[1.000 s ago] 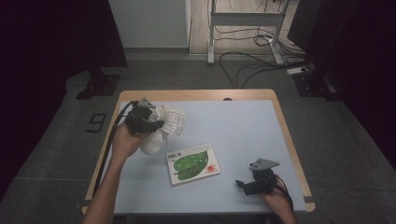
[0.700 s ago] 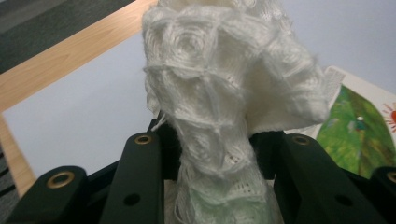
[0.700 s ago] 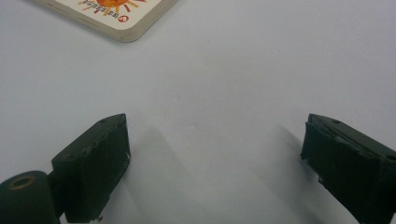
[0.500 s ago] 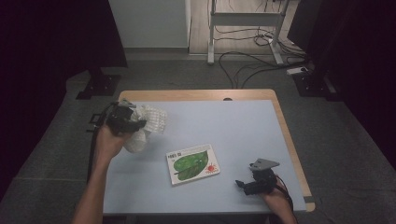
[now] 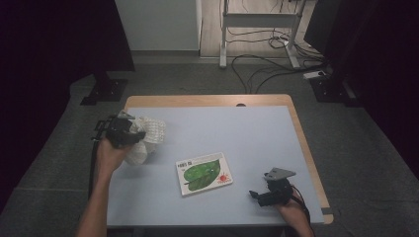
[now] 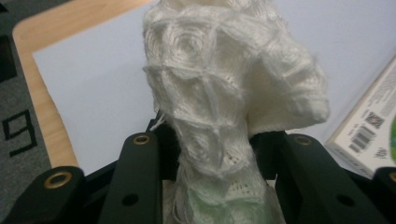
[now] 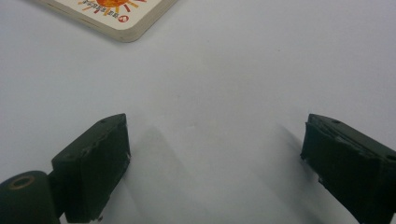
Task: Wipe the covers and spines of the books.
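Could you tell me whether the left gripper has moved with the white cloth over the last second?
Yes. The left gripper, shut on the white cloth, has carried it away from the book towards the table's left edge.

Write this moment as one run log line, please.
left gripper: shut on white cloth | right gripper: open, above table | book: flat, untouched

A dim lab or studio: black curtains, loose floor cables, a metal stand, grey carpet.
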Motion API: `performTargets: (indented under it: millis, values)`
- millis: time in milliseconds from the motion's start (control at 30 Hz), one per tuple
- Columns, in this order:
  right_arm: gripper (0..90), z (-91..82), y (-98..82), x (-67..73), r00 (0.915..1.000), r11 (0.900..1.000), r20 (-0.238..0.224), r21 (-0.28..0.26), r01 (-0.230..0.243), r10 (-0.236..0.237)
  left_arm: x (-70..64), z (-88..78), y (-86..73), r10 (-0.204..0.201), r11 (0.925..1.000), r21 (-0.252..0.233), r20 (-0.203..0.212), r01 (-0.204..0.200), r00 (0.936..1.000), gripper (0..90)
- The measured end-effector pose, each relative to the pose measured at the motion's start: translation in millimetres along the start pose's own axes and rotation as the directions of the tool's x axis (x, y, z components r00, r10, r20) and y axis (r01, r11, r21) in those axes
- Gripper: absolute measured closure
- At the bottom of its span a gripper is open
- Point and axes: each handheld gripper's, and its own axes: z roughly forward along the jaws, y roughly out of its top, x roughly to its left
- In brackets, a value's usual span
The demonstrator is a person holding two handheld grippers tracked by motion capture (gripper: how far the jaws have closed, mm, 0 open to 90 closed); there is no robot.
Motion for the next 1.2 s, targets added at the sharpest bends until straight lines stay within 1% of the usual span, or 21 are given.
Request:
performTargets:
  millis: [133, 167, 200, 233, 433, 467, 733, 800, 933, 967, 1033, 1067, 1133, 1200]
  values:
    - [7.3, 0.1, 0.0, -0.2, 1.0, 1.0, 0.0, -0.001, 0.002, -0.002, 3.3, 14.5, -9.7, -0.017, 0.9996, 0.021, 0.005, 0.017, 0.9998, 62.2]
    - [7.3, 0.1, 0.0, -0.2, 1.0, 1.0, 0.0, -0.001, 0.003, -0.003, 3.3, 14.5, -9.7, -0.017, 0.9996, 0.021, 0.005, 0.017, 0.9998, 62.2]
    - [7.3, 0.1, 0.0, -0.2, 1.0, 1.0, 0.0, -0.001, 0.003, -0.003, 4.6, 22.1, -14.8, -0.025, 0.9993, 0.028, 0.009, 0.025, 0.9996, 62.2]
    - [7.3, 0.1, 0.0, -0.2, 1.0, 1.0, 0.0, -0.001, 0.003, -0.003, 5.1, 25.8, -17.1, -0.028, 0.999, 0.033, 0.009, 0.028, 0.9996, 62.1]
    - [7.3, 0.1, 0.0, -0.2, 1.0, 1.0, 0.0, -0.001, 0.002, -0.002, 3.9, 45.1, -28.9, -0.038, 0.9982, 0.047, 0.015, 0.037, 0.9992, 61.1]
    - [7.3, 0.1, 0.0, -0.2, 1.0, 1.0, 0.0, -0.001, 0.003, -0.003, 3.6, 48.6, -30.9, -0.044, 0.998, 0.047, 0.02, 0.043, 0.9988, 61.0]
    - [7.3, 0.0, 0.0, -0.3, 1.0, 1.0, 0.0, -0.001, 0.003, -0.003, 3.2, 67.5, -41.4, -0.069, 0.9964, 0.053, 0.043, 0.066, 0.9967, 60.1]
    - [7.3, 0.0, 0.0, -0.3, 1.0, 1.0, 0.0, -0.001, 0.003, -0.003, 3.0, 72.1, -44.6, -0.073, 0.9959, 0.058, 0.044, 0.07, 0.9964, 59.5]
    - [7.3, 0.1, 0.0, -0.2, 1.0, 1.0, 0.0, -0.001, 0.002, -0.002, 4.9, 78.6, -51.3, -0.099, 0.9943, 0.046, 0.064, 0.096, 0.993, 58.2]
    - [7.3, 0.1, 0.0, -0.2, 1.0, 1.0, 0.0, -0.001, 0.002, -0.002, 5.4, 80.0, -52.9, -0.113, 0.9929, 0.044, 0.076, 0.11, 0.9907, 57.7]
    - [7.3, 0.1, 0.0, -0.2, 1.0, 1.0, 0.0, -0.001, 0.002, -0.002, 5.7, 80.7, -54.1, -0.123, 0.992, 0.038, 0.082, 0.121, 0.989, 55.7]
    - [7.3, 0.0, 0.0, -0.3, 1.0, 1.0, 0.0, -0.001, 0.003, -0.003, 6.4, 80.3, -54.0, -0.132, 0.9909, 0.039, 0.091, 0.129, 0.9871, 55.0]
    - [7.3, 0.1, 0.0, -0.2, 1.0, 1.0, 0.0, -0.001, 0.002, -0.002, 7.6, 79.4, -53.5, -0.149, 0.9886, 0.037, 0.11, 0.146, 0.9827, 49.8]
    - [7.3, 0.0, 0.0, -0.2, 1.0, 1.0, 0.0, -0.001, 0.003, -0.003, 8.8, 76.4, -52.6, -0.16, 0.9872, 0.028, 0.122, 0.157, 0.9796, 41.7]
